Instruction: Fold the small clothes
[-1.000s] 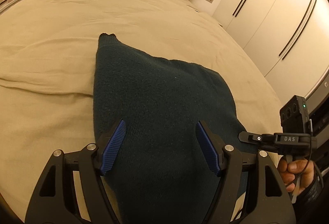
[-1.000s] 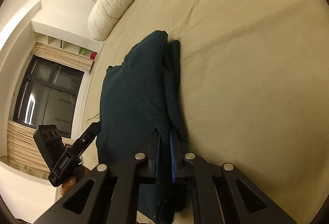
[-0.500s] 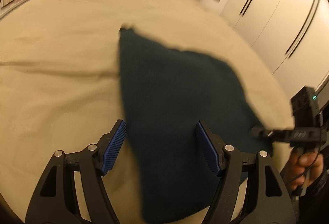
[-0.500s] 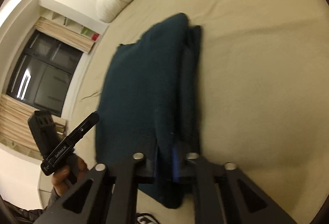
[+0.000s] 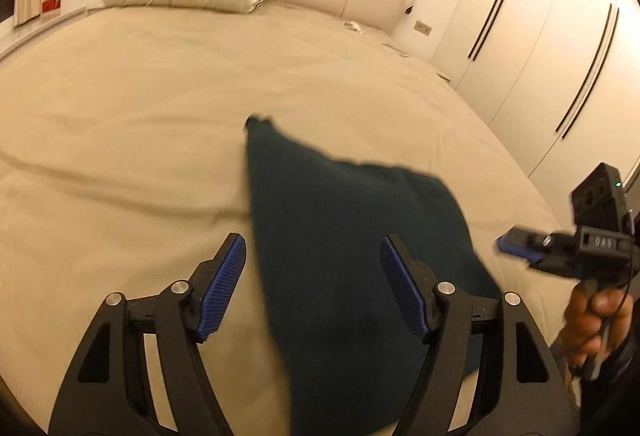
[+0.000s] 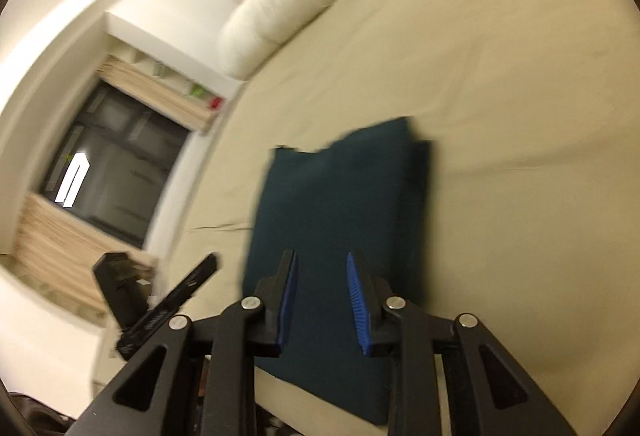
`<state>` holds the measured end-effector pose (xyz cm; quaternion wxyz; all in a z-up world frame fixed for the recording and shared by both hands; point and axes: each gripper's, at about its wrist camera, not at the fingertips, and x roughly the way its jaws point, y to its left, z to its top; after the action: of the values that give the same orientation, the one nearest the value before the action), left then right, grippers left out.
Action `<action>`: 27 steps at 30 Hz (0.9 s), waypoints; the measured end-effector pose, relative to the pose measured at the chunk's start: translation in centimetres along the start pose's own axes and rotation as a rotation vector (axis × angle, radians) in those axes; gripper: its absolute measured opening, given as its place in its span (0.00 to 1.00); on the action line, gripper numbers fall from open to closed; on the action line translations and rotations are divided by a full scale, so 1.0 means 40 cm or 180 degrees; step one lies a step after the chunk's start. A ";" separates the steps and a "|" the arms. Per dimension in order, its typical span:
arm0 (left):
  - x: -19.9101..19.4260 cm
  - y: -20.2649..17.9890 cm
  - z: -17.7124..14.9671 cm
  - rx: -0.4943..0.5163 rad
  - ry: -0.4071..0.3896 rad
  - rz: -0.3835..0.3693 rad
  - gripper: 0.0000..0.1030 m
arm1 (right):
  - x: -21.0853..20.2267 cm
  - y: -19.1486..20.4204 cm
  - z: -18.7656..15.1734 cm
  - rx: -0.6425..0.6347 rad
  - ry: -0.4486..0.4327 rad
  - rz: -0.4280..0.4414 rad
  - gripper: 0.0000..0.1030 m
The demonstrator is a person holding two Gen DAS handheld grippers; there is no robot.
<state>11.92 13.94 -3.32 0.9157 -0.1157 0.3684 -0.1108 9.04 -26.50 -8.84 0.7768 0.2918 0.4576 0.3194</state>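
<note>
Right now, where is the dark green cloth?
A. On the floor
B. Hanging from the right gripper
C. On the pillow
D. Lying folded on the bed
D: the cloth lies flat on the bed, with both grippers clear of it.

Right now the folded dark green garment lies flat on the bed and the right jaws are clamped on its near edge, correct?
Not quite. The folded dark green garment does lie flat on the bed, but the right gripper has let go: its jaws are opening, nothing pinched between them, as the right wrist view shows.
</note>
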 end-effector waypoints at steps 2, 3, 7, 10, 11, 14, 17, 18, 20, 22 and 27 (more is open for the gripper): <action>0.059 -0.021 0.022 0.0099 0.0080 -0.0006 0.67 | 0.070 -0.032 0.014 0.0078 0.0137 -0.0082 0.28; 0.107 -0.026 0.030 0.0136 0.0226 0.0003 0.67 | 0.103 -0.060 0.016 0.0132 0.0208 -0.0175 0.27; 0.222 -0.029 0.010 0.0222 0.0527 0.0102 0.67 | 0.102 -0.164 0.008 0.0503 0.0020 -0.0017 0.00; 0.223 -0.020 0.006 0.0212 0.0488 0.0080 0.67 | 0.055 -0.153 0.009 0.0419 -0.0082 -0.0105 0.01; 0.225 -0.023 -0.008 0.0209 0.0492 0.0090 0.67 | 0.046 -0.140 0.018 0.0405 -0.0110 -0.0101 0.08; 0.229 -0.028 0.000 0.0198 0.0511 0.0125 0.68 | 0.046 -0.062 0.062 0.0167 -0.0219 0.0052 0.30; 0.232 -0.034 0.002 0.0209 0.0534 0.0167 0.68 | 0.106 -0.002 0.110 -0.0069 -0.0152 0.0022 0.46; 0.230 -0.038 0.004 0.0210 0.0539 0.0173 0.69 | 0.132 -0.006 0.130 -0.0073 -0.0102 -0.0067 0.49; 0.231 -0.037 0.005 0.0203 0.0557 0.0178 0.69 | 0.193 -0.051 0.154 0.0060 0.0022 -0.0331 0.52; 0.231 -0.038 0.009 0.0204 0.0596 0.0187 0.69 | 0.193 -0.127 0.151 0.0431 -0.0016 -0.0404 0.18; 0.192 -0.040 0.007 0.0167 0.0561 0.0244 0.69 | 0.048 -0.114 0.084 0.0371 -0.0475 -0.0851 0.43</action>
<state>17.34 10.24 -7.63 0.8860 -0.0673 0.4488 -0.0950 13.83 -28.42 -11.85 0.8260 0.2958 0.4512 0.1635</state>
